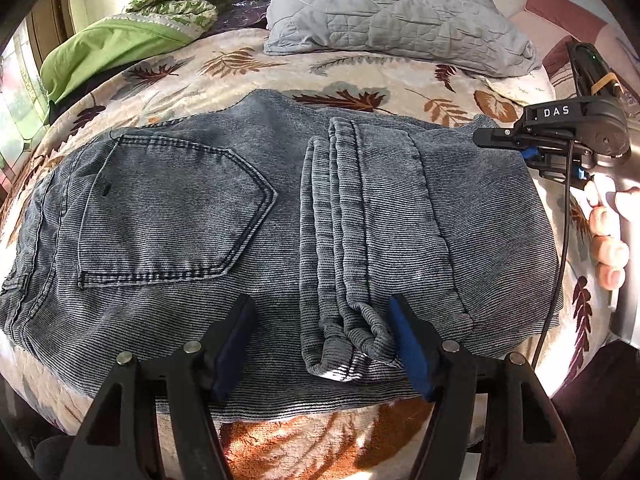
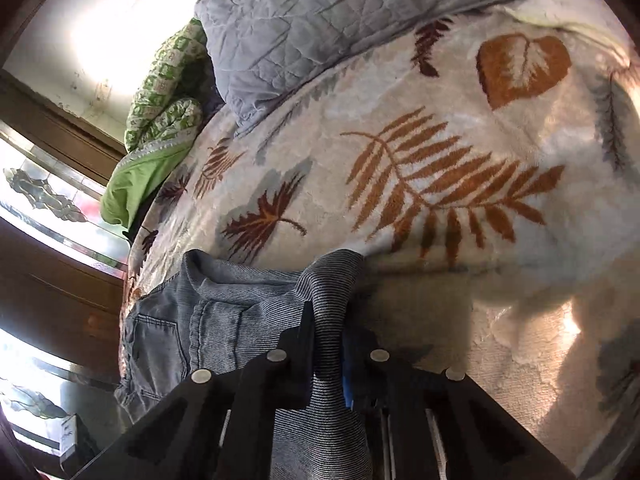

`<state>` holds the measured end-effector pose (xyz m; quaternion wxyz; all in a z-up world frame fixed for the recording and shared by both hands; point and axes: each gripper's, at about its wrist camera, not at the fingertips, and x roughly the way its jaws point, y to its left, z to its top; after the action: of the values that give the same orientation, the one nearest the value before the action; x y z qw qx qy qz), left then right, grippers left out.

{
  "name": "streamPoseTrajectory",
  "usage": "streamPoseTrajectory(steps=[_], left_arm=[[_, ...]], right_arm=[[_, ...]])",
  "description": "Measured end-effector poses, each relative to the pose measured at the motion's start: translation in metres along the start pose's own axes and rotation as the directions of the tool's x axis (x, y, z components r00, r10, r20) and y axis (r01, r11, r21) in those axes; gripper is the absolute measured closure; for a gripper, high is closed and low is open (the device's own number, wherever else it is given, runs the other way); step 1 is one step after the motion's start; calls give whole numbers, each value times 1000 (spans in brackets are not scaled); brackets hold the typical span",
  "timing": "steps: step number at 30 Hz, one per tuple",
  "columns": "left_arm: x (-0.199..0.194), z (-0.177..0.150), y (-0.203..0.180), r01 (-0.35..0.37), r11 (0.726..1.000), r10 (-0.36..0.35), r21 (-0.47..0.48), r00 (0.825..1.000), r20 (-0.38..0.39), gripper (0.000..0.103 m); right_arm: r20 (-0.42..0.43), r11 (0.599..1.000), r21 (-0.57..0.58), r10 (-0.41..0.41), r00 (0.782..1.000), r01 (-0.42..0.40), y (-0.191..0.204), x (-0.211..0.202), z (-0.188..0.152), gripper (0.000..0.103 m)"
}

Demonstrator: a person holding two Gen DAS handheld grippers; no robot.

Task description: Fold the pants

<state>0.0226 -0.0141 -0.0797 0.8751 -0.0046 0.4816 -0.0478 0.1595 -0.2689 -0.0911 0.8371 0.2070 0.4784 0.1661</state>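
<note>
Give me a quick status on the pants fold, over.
Right gripper shut on pants edge. Left gripper open, straddling the folded leg hems. Pants partly folded on leaf blanket. Nothing in the way.

One pair of pants (image 1: 248, 216), one grey quilted pillow (image 1: 392, 12), one green quilt (image 1: 132, 28), and two claws.

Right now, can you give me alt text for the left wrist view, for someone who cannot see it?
Grey jeans lie half folded on a leaf-print blanket, back pocket up, hems laid across the middle. The left gripper hangs open at the near edge; the right gripper pinches the far right corner. A grey pillow lies behind.
</note>
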Motion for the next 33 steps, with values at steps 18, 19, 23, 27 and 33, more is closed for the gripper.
streamPoseTrajectory(steps=[18,19,23,27,33], left_arm=[[3,-2,-1,-11,1000,11,2,1000,10,31],[2,-2,-1,-14,1000,14,2,1000,11,31],[2,-3,-1,-13,1000,13,2,1000,14,30],[3,-3,-1,-14,1000,14,-2,1000,16,30],[-5,0,9,62,996,-61,-60,998,17,30]], right_arm=[[-19,998,65,-4,1000,5,-22,-72,-85,44],[-42,996,87,19,999,-15,-28,-68,-92,44],[-73,988,139,77,994,-66,-37,-57,-110,44],[-102,981,153,131,986,-115,-31,-50,-115,44],[-59,999,32,10,998,-8,-10,-59,-123,89]])
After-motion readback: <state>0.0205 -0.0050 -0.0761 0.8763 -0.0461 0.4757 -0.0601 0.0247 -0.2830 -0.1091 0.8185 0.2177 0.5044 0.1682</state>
